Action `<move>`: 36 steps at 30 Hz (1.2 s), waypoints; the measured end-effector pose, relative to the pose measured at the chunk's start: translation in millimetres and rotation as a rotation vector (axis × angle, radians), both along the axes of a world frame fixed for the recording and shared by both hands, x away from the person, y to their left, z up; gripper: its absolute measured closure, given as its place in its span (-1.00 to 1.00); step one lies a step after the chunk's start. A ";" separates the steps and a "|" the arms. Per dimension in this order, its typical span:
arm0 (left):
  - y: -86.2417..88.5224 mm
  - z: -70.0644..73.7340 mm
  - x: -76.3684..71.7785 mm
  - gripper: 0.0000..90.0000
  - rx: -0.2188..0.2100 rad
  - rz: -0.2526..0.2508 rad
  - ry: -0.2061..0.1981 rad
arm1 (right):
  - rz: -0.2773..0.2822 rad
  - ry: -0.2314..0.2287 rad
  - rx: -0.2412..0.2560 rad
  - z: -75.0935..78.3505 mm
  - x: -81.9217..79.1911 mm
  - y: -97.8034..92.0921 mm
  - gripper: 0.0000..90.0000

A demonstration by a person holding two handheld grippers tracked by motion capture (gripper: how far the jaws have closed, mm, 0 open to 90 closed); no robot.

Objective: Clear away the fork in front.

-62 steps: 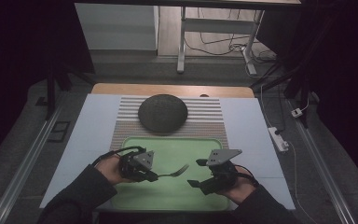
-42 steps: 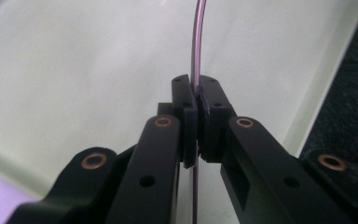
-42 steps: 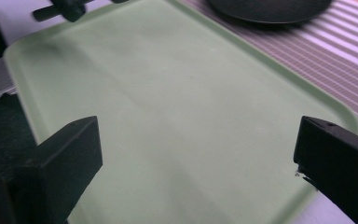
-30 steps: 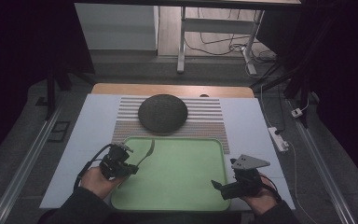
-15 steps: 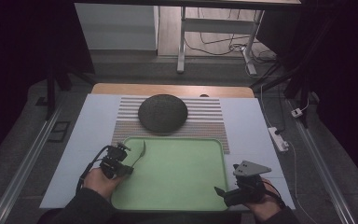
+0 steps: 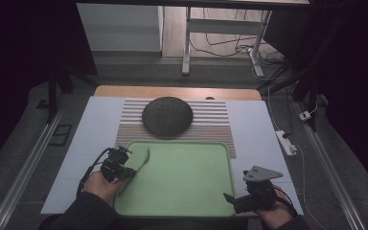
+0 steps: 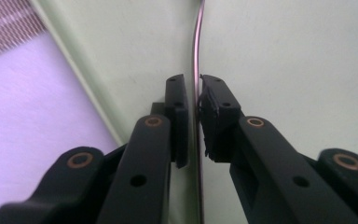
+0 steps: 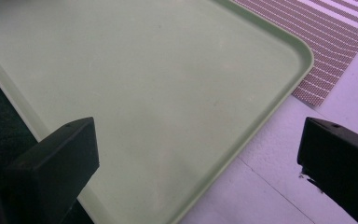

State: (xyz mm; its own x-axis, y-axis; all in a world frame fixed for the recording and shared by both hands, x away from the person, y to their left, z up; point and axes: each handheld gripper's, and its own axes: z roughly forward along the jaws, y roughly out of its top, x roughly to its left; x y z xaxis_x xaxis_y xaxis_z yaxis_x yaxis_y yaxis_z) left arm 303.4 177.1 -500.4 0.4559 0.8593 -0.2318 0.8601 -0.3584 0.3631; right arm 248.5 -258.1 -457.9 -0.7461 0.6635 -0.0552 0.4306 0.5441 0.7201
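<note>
- Fork [image 7: 196, 51], thin and of polished metal, is pinched edge-on between the left gripper's [image 7: 195, 100] two black jaws; its slim handle curves away past the fingertips over the tray.
- From the high view the same fork [image 6: 143, 155] shows as a pale curved sliver just ahead of the left gripper [image 6: 124, 165], at the tray's near-left corner, and the hand [image 6: 100, 184] behind the gripper comes into sight.
- Green tray [image 6: 182, 177] is smooth, matte plastic with rounded corners and a low raised rim; the left gripper view shows that rim [image 7: 81, 74] running just beside the left finger [image 7: 177, 116].
- Right gripper [image 6: 230, 200] sits at the tray's near-right corner with its jaws spread wide and nothing between them; its own view shows the bare tray floor [image 8: 168, 93] between the blocky black pads [image 8: 65, 154].
- Beyond the tray lies a ribbed, striped mat [image 6: 211, 125] with a dark, rough-looking round plate [image 6: 167, 115] on it, well ahead of both grippers.
</note>
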 end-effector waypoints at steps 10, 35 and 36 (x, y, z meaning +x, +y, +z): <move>3.1 9.3 17.4 0.97 -0.078 -0.072 -0.055 | -0.002 0.008 -0.012 -0.5 0.4 -0.6 -1.00; -41.0 -6.5 43.4 0.97 -0.025 -0.128 -0.118 | 0.024 0.029 -0.052 -2.8 1.3 3.5 -1.00; -43.3 -6.8 43.1 0.97 -0.026 -0.137 -0.119 | 0.024 0.030 -0.053 -2.9 1.3 3.6 -1.00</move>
